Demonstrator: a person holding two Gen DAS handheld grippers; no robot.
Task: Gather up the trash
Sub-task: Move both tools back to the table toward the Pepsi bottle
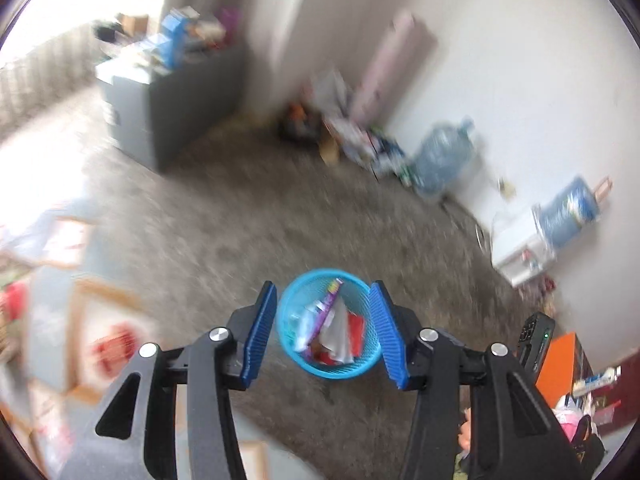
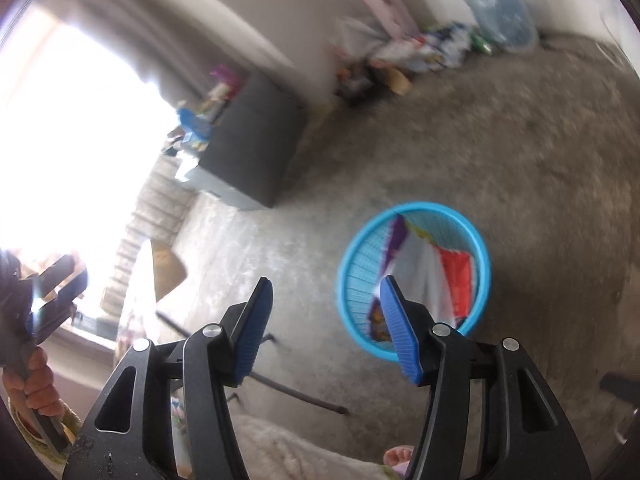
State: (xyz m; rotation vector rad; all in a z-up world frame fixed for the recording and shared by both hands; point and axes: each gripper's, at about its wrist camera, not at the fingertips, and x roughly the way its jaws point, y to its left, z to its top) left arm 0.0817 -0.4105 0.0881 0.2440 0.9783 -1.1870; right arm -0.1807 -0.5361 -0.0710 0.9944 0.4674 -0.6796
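Grey carpet all round, both my grippers empty above the bin.

Round blue mesh plastic wastebasket (image 1: 329,323) stands upright on the carpet, wrappers inside, its mouth facing up. My left gripper (image 1: 323,332) hangs spread wide directly over the wastebasket; my right gripper (image 2: 325,329), also spread and holding nothing, sits off to the wastebasket's left. Open floor surrounds the wastebasket on every side.

Empty, spread right gripper (image 2: 326,326) above blue wrapper-filled basket (image 2: 414,276).
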